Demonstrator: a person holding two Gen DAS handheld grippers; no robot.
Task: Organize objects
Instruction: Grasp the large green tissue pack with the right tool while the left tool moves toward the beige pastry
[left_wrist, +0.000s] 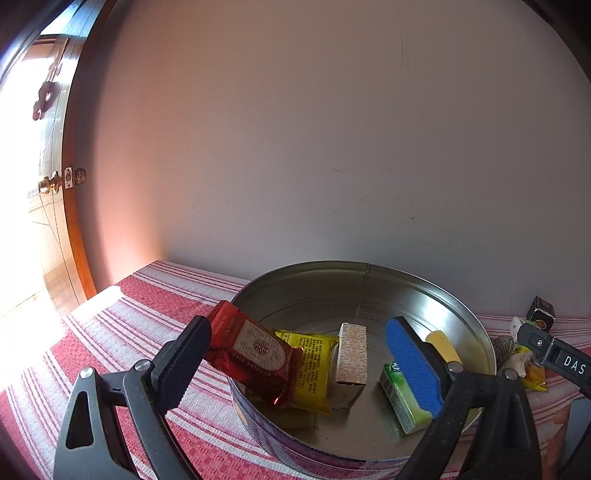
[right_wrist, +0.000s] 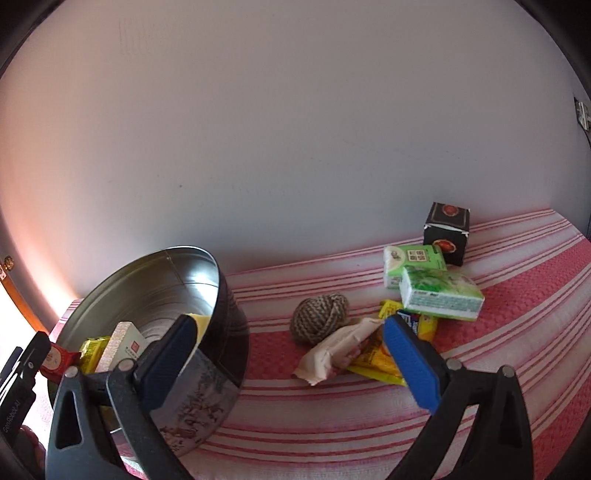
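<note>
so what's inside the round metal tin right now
Inside the round metal tin: a red snack packet, yellow packet, patterned white box, green tissue pack. Anything beneath them is hidden.

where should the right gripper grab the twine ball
Grip the twine ball across its round middle, coming from above. It sits alone on the striped cloth, with bare cloth left and behind; the beige packet crowds its front-right. The right gripper is open.
</note>
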